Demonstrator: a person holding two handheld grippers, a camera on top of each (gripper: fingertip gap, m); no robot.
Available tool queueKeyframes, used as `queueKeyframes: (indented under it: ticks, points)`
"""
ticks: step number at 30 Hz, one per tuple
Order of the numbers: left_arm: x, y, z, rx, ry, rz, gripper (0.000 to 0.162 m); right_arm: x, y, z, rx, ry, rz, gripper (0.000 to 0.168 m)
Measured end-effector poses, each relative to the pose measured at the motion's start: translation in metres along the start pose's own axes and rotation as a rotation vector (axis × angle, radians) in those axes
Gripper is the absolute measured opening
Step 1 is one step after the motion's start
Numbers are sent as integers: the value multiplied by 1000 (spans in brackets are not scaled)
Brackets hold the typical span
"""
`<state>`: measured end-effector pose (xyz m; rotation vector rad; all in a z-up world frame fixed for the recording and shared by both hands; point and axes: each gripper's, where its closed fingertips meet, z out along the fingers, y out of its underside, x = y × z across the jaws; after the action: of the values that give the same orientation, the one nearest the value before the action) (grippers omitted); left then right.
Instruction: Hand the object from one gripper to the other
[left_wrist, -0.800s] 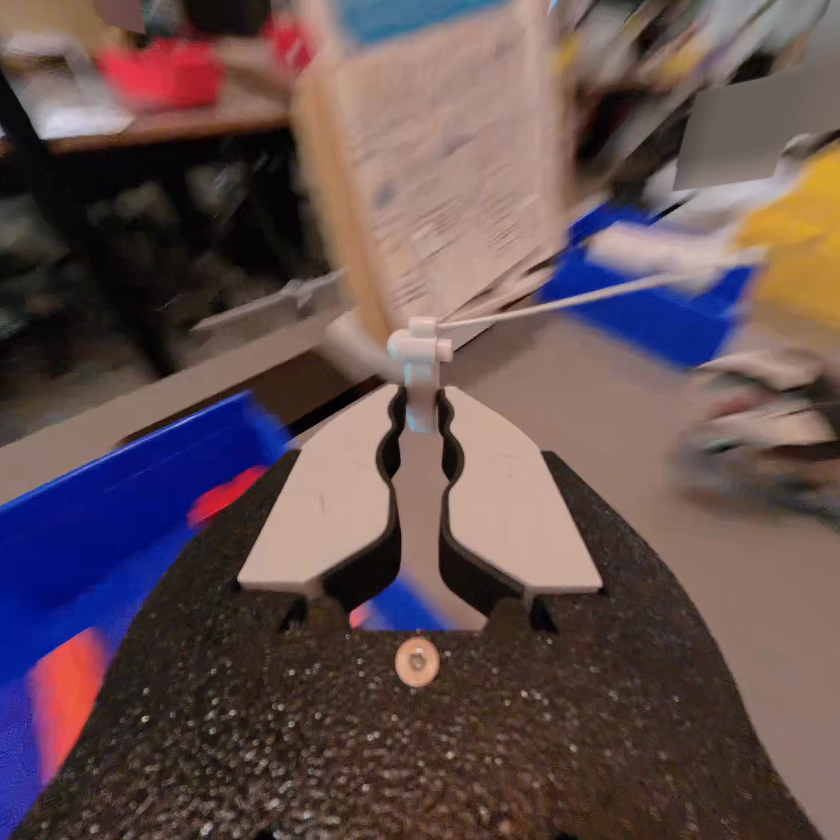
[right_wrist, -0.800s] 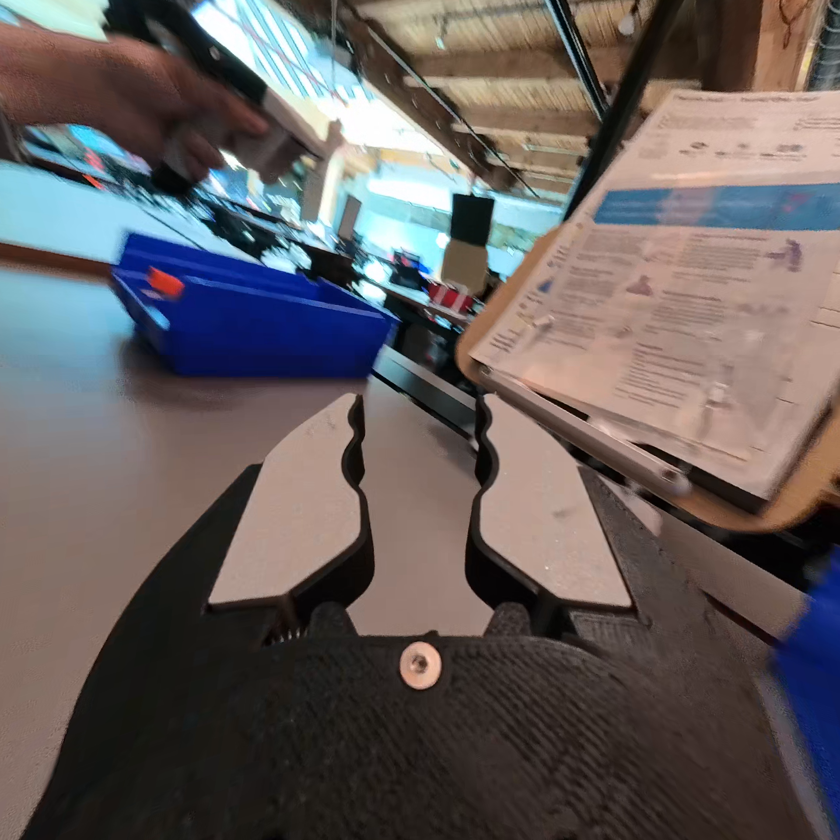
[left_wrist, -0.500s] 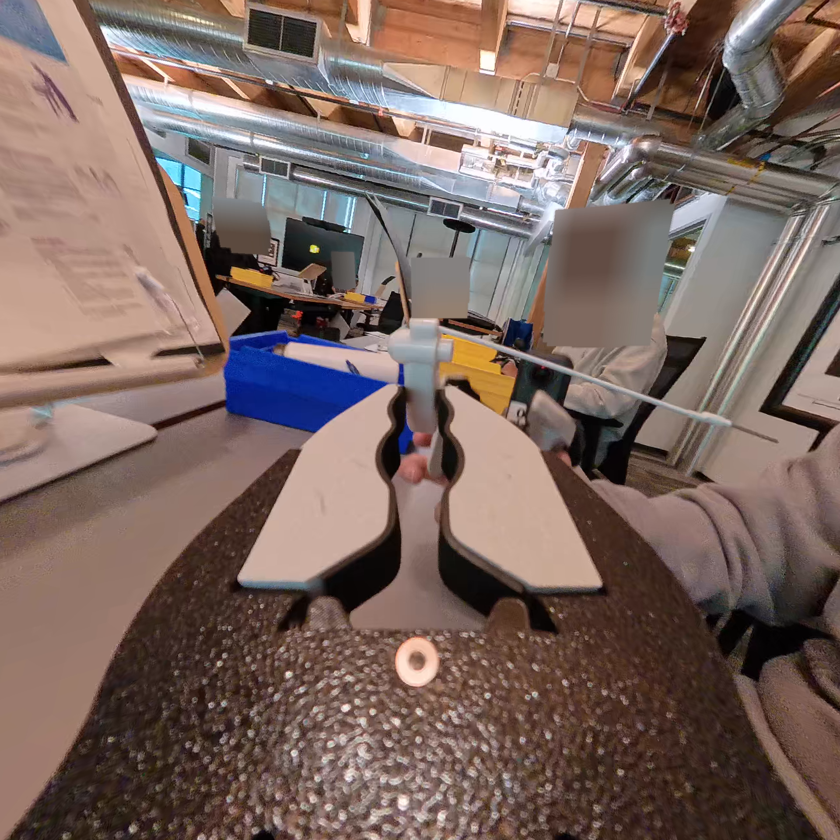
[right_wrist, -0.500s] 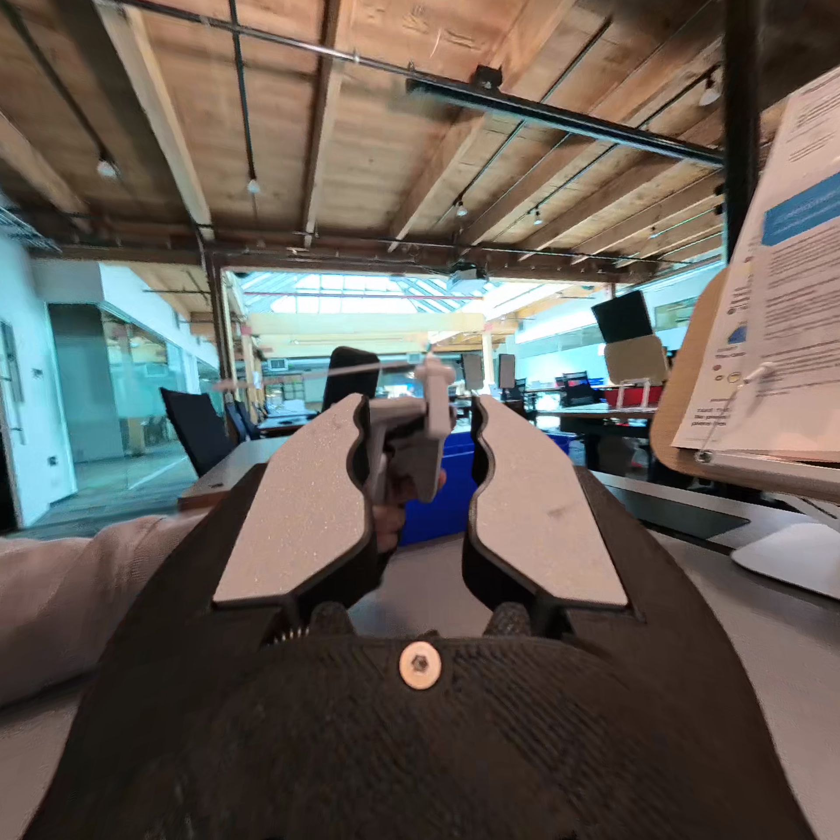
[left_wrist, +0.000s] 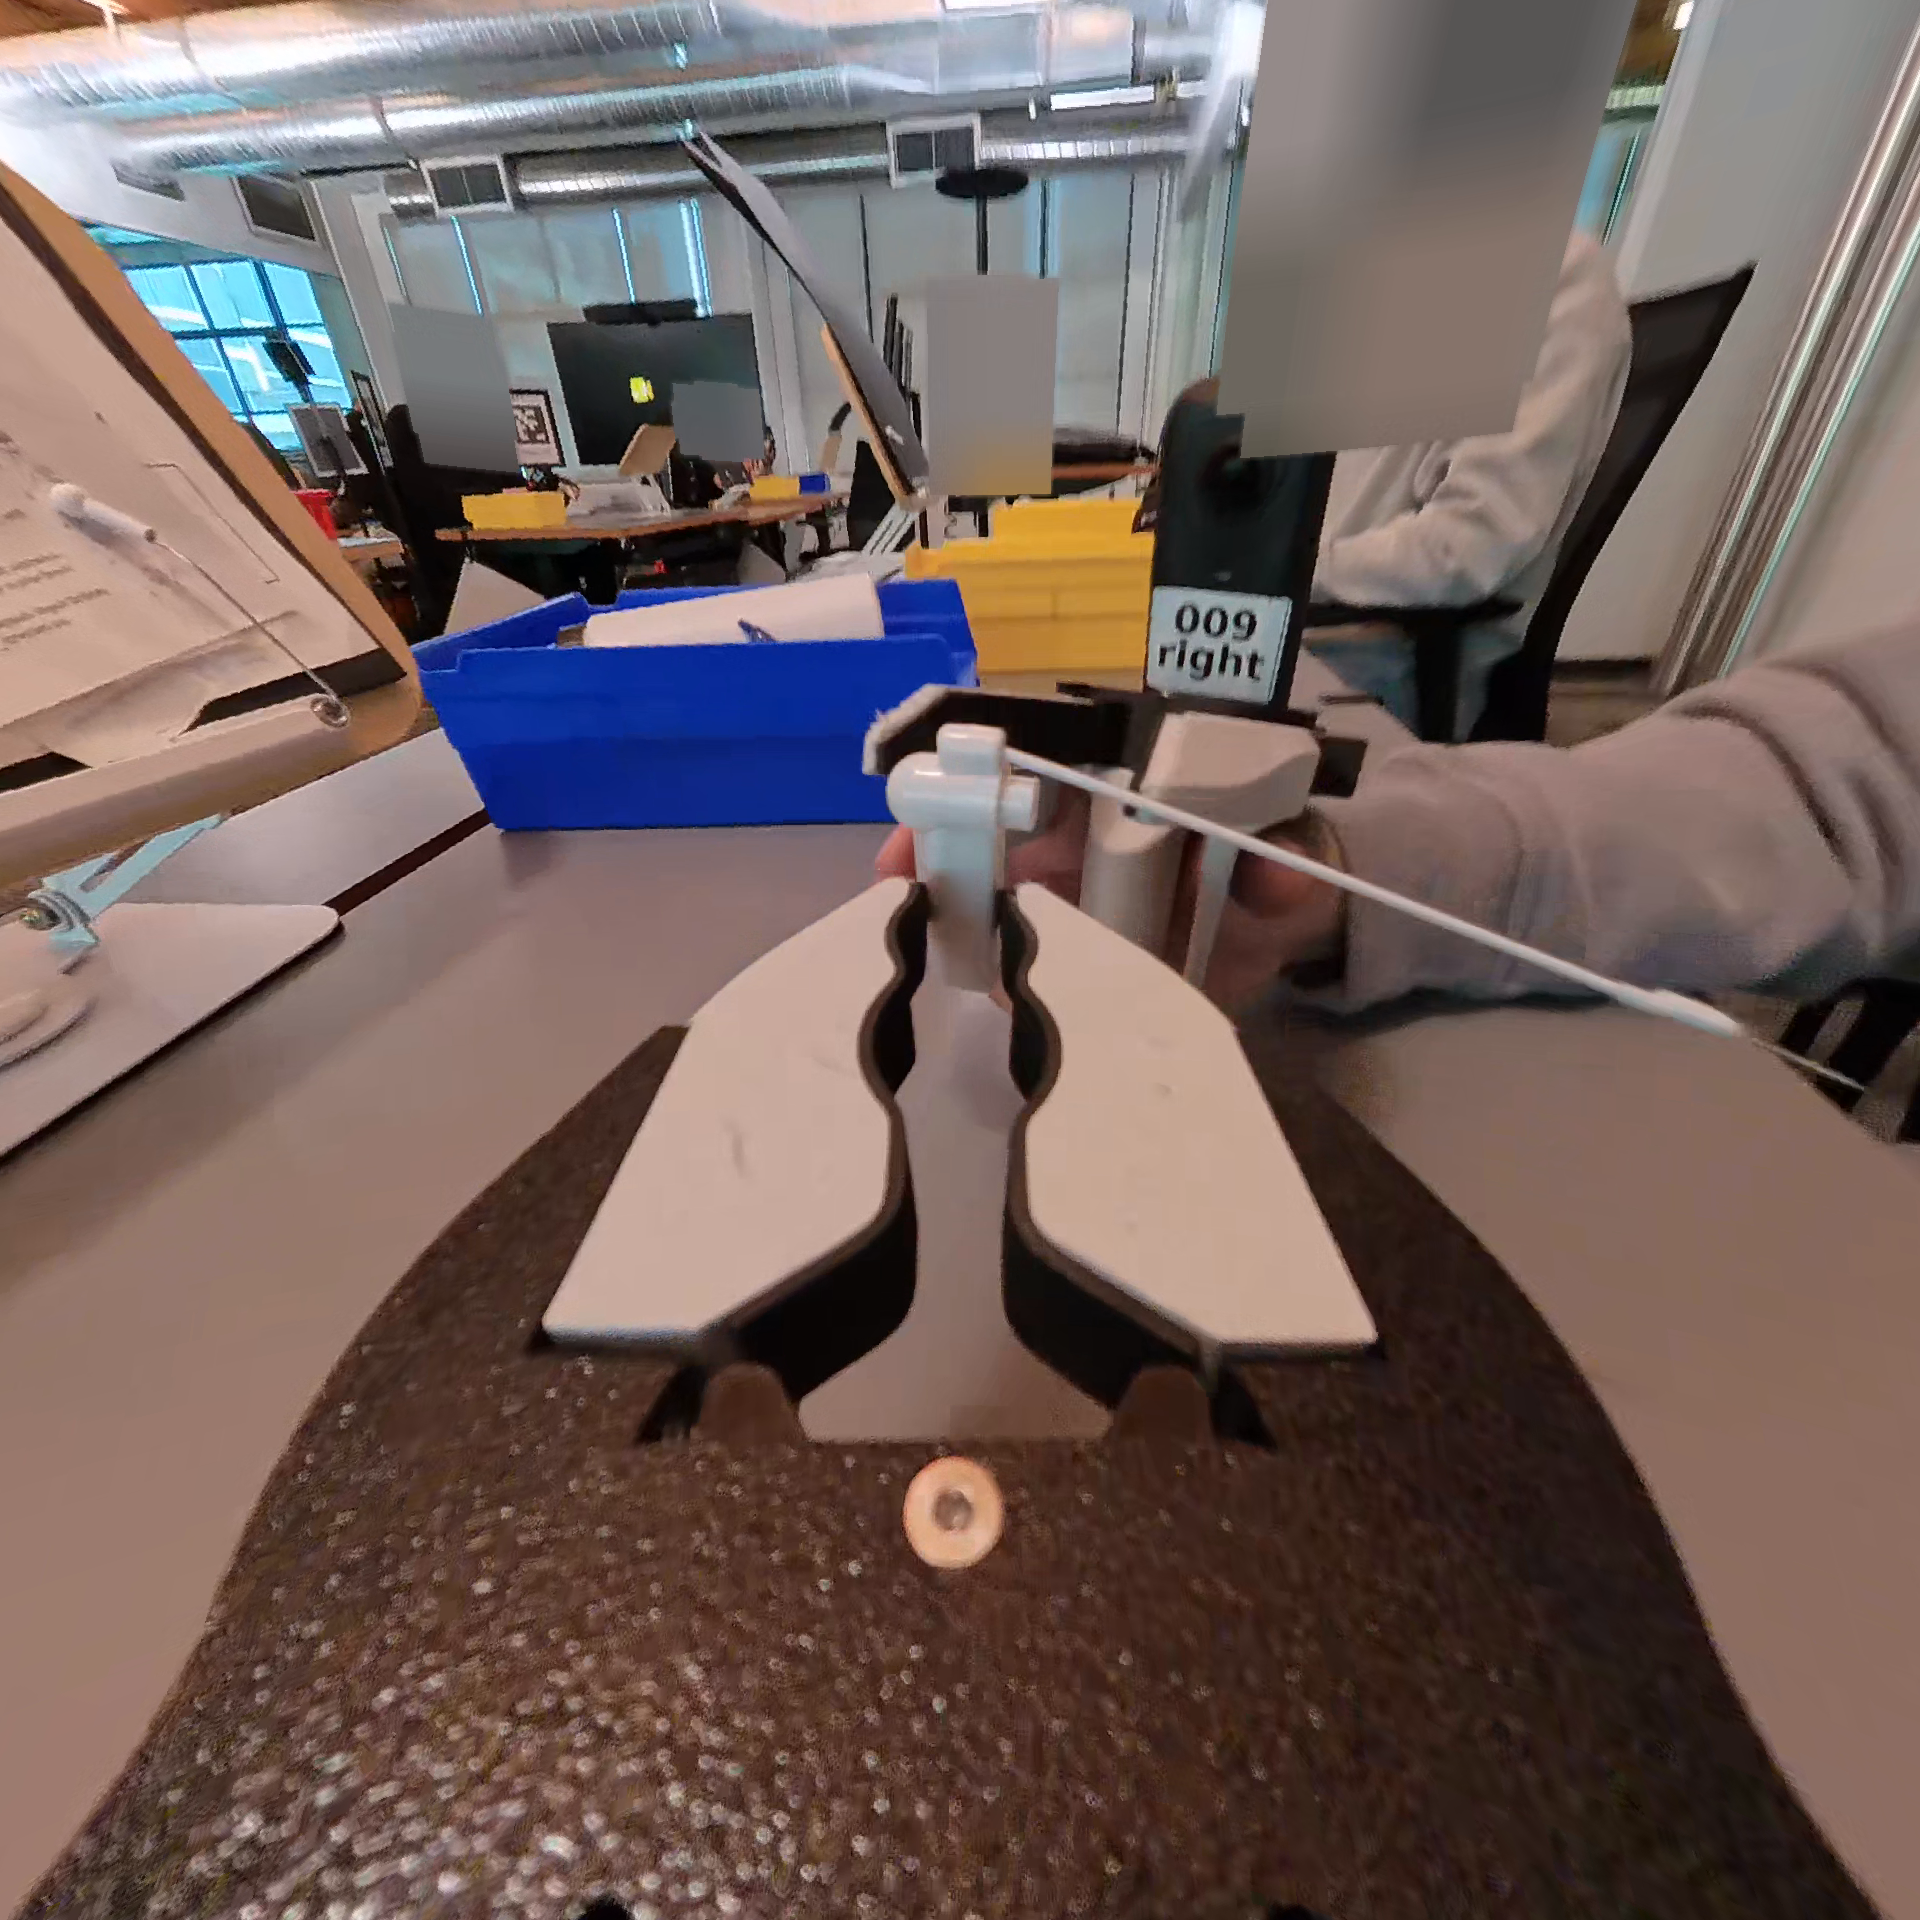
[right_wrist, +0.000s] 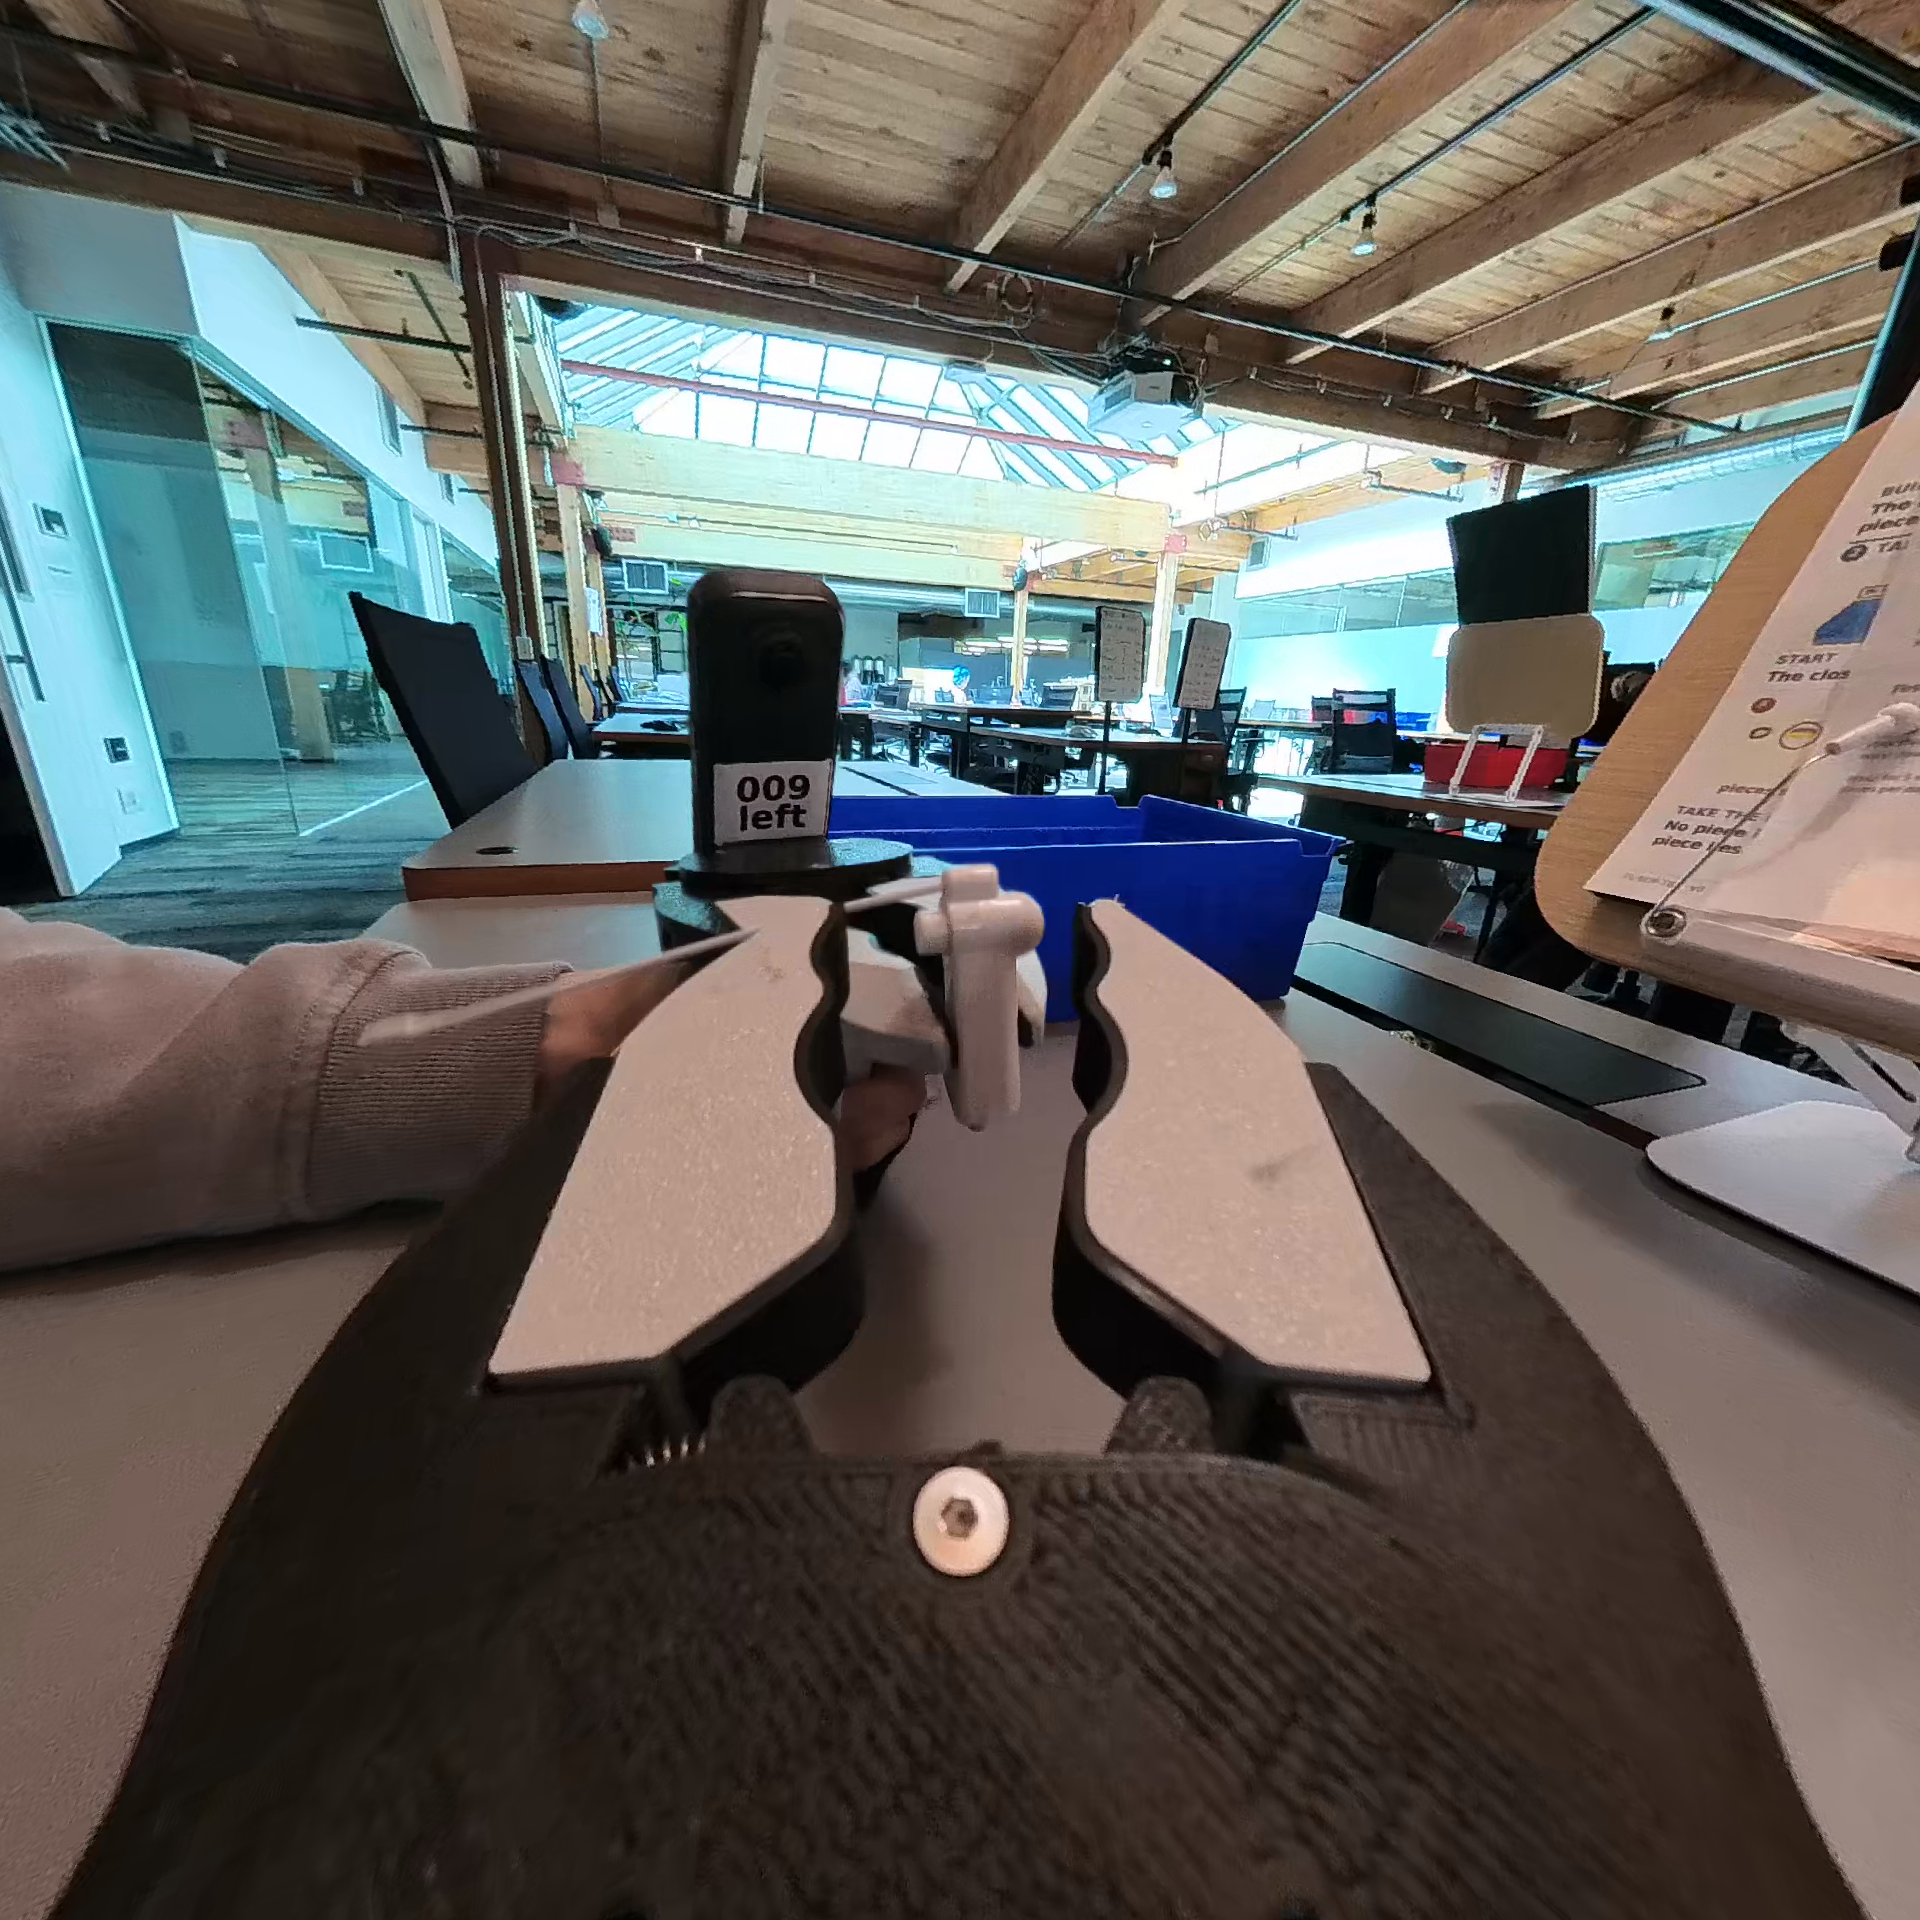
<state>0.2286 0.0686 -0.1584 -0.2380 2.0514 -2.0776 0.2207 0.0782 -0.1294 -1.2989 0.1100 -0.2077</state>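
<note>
I am holding the white cross-headed part (left_wrist: 961, 831) pinched by its stem in my left hand-held gripper (left_wrist: 961, 925), above the desk (left_wrist: 312, 1091). Its thin rod is trailing toward my right side. My right hand-held gripper (right_wrist: 961, 971) is standing wide apart, empty, the upright stem lying between its fingertips. Labelled cameras are facing each other; wording withheld

White cross-headed plastic piece (left_wrist: 961, 831) with long thin rod stands upright above the table.
</note>
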Motion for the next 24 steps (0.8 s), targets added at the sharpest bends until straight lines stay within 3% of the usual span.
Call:
queueKeyframes:
  ticks: [5,12,17,20,24]
  points:
    - [1,3,3,-15,-2,25,13,-1,6,-1,-42,-15,-37,33]
    - [5,3,5,-34,6,54,13,-1,8,-2,-58,-20,-74,41]
    - [3,-21,-3,131,31,-68,13,-2,10,-6,-87,-53,-63,42]
    - [-1,-33,-11,226,40,-139,13,-2,8,-6,-77,-45,-91,34]
    - [-6,-35,-12,252,40,-234,13,10,-1,-7,-45,131,-337,31]
